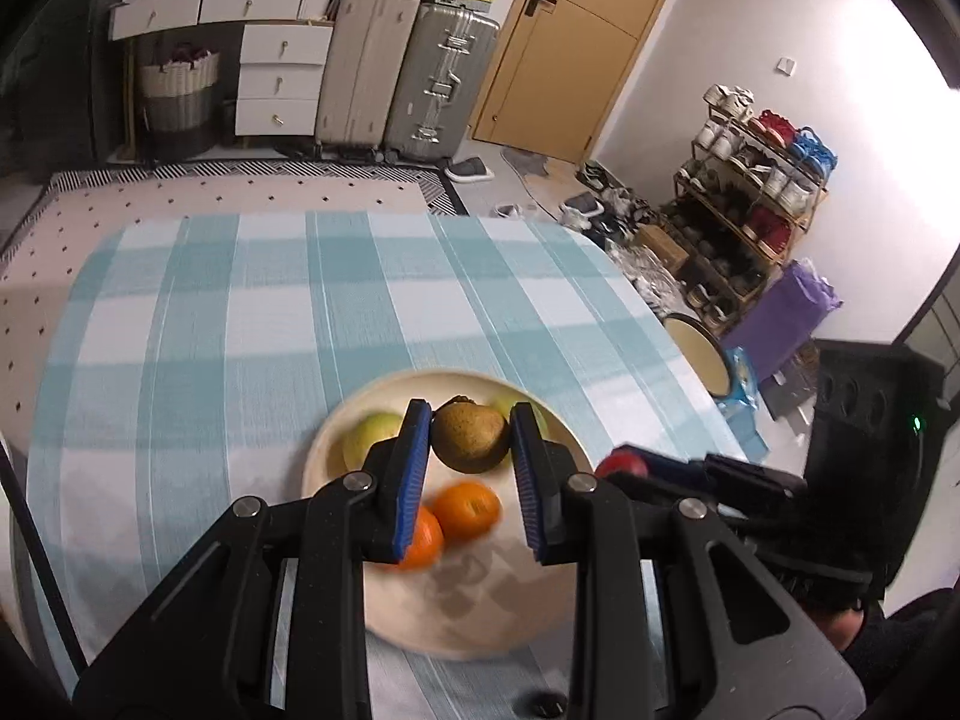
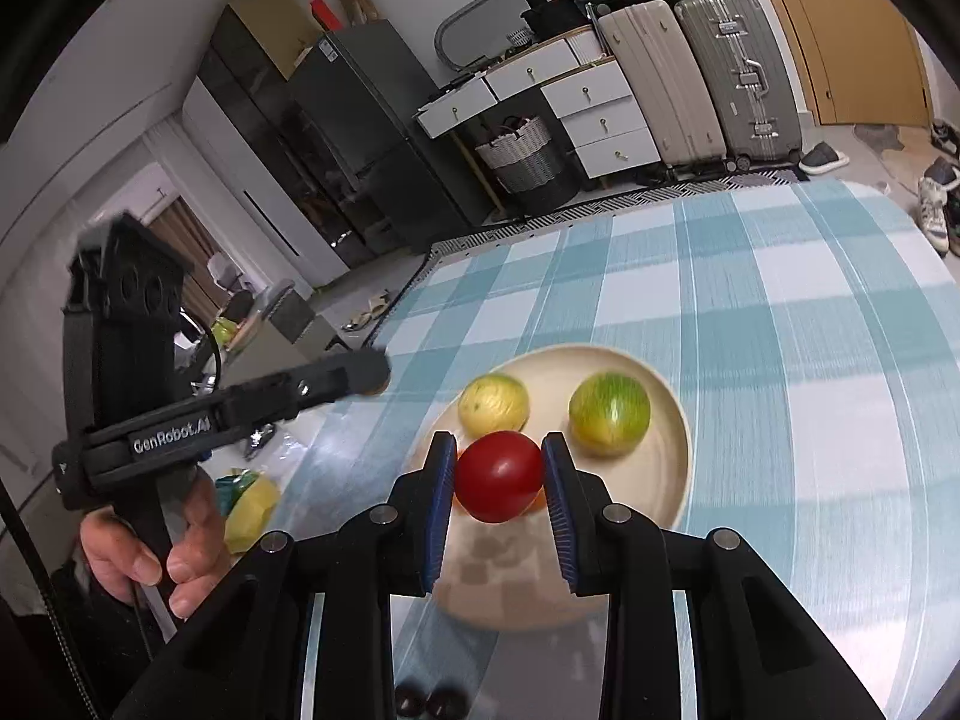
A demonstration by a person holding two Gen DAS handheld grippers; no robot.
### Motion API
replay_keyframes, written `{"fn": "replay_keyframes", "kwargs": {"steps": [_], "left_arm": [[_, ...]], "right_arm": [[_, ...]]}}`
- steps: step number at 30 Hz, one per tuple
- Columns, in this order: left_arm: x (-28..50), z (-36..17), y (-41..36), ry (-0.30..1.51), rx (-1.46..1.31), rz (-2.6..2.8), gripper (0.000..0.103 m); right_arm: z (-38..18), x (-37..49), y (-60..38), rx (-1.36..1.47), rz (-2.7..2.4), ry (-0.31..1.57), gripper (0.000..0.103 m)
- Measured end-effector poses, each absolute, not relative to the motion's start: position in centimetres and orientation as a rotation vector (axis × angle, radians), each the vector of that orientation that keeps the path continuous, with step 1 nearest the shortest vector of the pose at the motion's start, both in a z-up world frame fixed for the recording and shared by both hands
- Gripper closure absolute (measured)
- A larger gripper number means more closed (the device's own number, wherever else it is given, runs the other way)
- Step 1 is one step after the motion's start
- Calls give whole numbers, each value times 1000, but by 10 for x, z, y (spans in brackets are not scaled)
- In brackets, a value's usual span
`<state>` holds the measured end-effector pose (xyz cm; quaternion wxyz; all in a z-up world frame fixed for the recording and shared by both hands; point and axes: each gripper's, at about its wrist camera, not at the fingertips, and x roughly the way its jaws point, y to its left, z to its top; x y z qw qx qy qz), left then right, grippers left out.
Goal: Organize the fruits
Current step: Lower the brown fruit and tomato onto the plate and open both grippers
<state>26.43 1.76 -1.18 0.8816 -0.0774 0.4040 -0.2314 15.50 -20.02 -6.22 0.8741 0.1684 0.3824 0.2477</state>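
Note:
A cream plate [image 1: 480,600] sits on the blue-checked tablecloth [image 1: 240,330]. My left gripper [image 1: 471,420] is shut on a brown kiwi [image 1: 471,444], held above the plate. Under it lie two oranges [image 1: 467,507] and a yellow-green fruit [image 1: 372,438]; a second one [image 1: 525,411] is mostly hidden. My right gripper [image 2: 498,450] is shut on a red round fruit [image 2: 498,483] over the near side of the plate [image 2: 666,468]. Two yellow-green fruits [image 2: 493,405] [image 2: 609,414] rest on it. The right wrist view shows a hand [image 2: 150,564] holding the left gripper [image 2: 360,369] at the left.
The table's right edge [image 1: 690,360] drops to a cluttered floor with a shoe rack [image 1: 750,198]. Suitcases [image 1: 414,72] and white drawers [image 1: 279,78] stand beyond the far edge. A yellow packet [image 2: 252,510] lies below the table's left side.

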Motion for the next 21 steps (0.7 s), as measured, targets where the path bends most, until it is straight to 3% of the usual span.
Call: {"fn": "replay_keyframes", "kwargs": {"steps": [21], "left_arm": [[374,-87,-2,1057,-323,-554,79]], "right_arm": [[-98,221,-161,216,479,860,73]]}}
